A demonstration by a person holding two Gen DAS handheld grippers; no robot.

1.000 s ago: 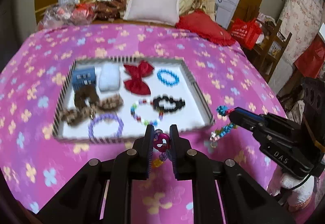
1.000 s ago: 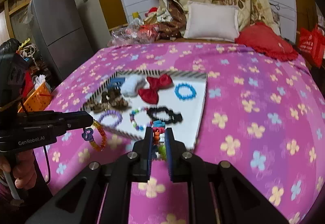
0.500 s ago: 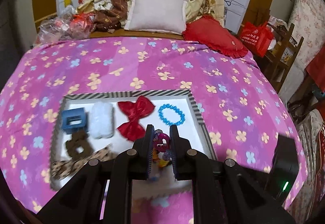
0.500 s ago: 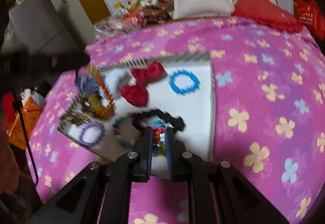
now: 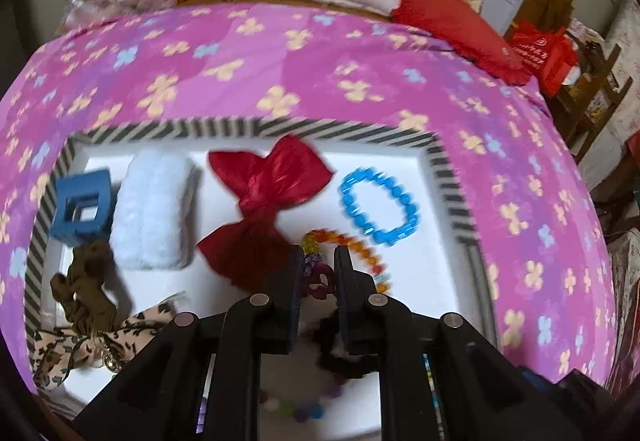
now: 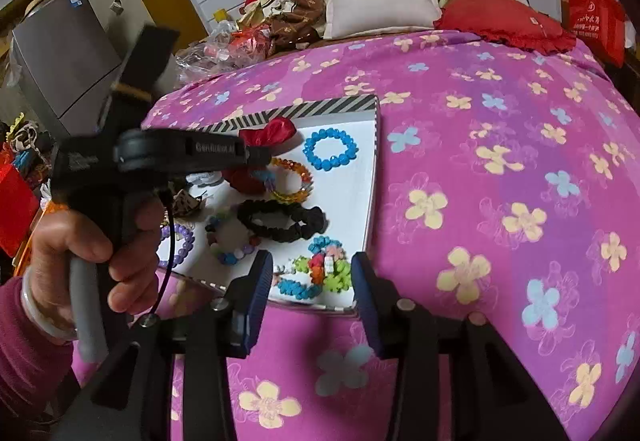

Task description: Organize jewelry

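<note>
Jewelry tray filling up as the orange bracelet goes down

Jewelry is being gathered in the striped-rim tray (image 5: 328,125) on the bed's pink flowered cover (image 6: 500,161), pieces spread apart, seemingly so each one shows. The left tongs (image 5: 317,273) are pinching the charm end of the orange bracelet (image 5: 360,247), and its loop is trailing onto the white floor beside the blue bead bracelet (image 5: 378,207), just right of the red bow (image 5: 266,197). Judging by that, it is being laid into the free gap there. The right tongs (image 6: 312,283) are standing wide apart, gripping nothing, hovering at the tray's near corner over the colorful flower-bead bracelet (image 6: 316,269), which is lying inside the tray, probably just let go. The black scrunchie (image 6: 280,219) is sitting between the two bracelets. Next, I reckon, the left tongs need only open.
</note>
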